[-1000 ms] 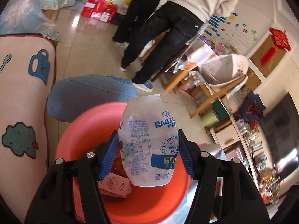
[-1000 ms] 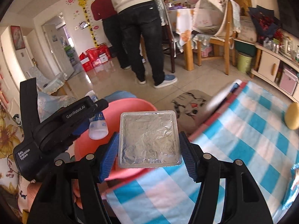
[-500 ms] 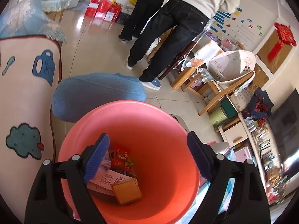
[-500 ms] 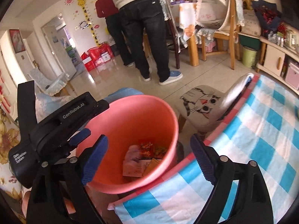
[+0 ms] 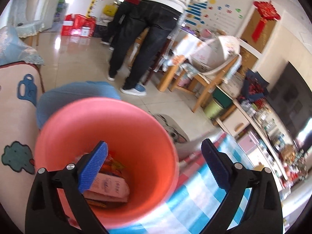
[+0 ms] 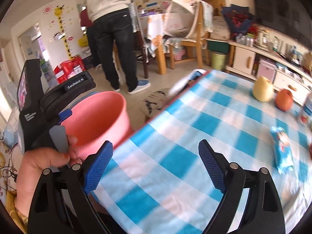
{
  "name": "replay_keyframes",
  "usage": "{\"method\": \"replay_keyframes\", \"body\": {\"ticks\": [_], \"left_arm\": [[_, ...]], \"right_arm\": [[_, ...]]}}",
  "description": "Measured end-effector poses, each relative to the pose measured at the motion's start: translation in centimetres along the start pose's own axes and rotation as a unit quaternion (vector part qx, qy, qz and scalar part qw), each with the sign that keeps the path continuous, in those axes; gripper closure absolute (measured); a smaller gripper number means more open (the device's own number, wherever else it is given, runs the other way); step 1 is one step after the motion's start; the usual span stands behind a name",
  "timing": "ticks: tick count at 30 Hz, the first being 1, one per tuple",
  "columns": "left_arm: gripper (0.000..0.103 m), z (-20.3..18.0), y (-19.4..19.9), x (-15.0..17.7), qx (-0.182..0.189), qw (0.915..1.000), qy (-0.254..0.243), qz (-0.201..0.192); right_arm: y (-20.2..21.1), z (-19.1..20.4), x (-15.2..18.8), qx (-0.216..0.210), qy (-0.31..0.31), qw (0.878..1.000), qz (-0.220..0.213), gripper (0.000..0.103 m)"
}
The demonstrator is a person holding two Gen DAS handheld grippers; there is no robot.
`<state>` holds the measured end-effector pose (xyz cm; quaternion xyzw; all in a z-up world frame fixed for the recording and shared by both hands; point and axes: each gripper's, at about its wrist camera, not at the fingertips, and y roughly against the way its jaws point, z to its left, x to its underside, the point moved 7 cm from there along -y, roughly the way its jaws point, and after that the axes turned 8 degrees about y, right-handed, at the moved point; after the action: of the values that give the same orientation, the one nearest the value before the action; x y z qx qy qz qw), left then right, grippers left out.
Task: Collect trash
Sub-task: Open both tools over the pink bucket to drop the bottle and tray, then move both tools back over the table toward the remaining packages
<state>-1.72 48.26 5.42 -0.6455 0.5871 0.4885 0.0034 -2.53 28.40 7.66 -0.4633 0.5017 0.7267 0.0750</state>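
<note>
Bright daylight fills both views, and it looks soft and even, with no hard shadows. Glare streaks the floor tiles [image 5: 64, 44] in the left wrist view, a white sheen beneath the far doorway. Fisheye bending is strong: walls curve, and black corners ring each picture. Motion blur smears the checked tablecloth [image 6: 204, 117] and the blue wrapper [image 6: 281, 148] in the right wrist view. The pink bucket [image 5: 136, 117] is soft at its near rim.
</note>
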Motion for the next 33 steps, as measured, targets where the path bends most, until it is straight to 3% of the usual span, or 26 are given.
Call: {"method": "replay_keyframes", "body": {"ticks": [4, 8, 16, 25, 33], "left_arm": [[0.005, -3.0, 0.9, 2.5, 0.044, 0.9981, -0.035, 0.024], [0.005, -6.2, 2.7, 5.5, 0.087, 0.9911, -0.096, 0.029], [0.005, -10.2, 5.7, 11.1, 0.131, 0.9748, -0.174, 0.047], [0.005, -12.9, 7.8, 16.7, 0.146, 0.9541, -0.253, 0.065], [0.005, -14.0, 9.3, 20.5, 0.156, 0.9398, -0.293, 0.082]], "right_arm": [[2.9, -2.1, 1.5, 0.025, -0.018, 0.999, -0.013, 0.014], [5.8, -4.1, 3.0, 0.045, -0.030, 0.998, -0.029, 0.012], [10.2, -8.1, 5.3, 0.077, -0.061, 0.994, -0.054, 0.012], [13.2, -11.8, 7.1, 0.108, -0.081, 0.988, -0.070, 0.009], [14.9, -14.6, 8.4, 0.138, -0.088, 0.983, -0.084, 0.009]]}}
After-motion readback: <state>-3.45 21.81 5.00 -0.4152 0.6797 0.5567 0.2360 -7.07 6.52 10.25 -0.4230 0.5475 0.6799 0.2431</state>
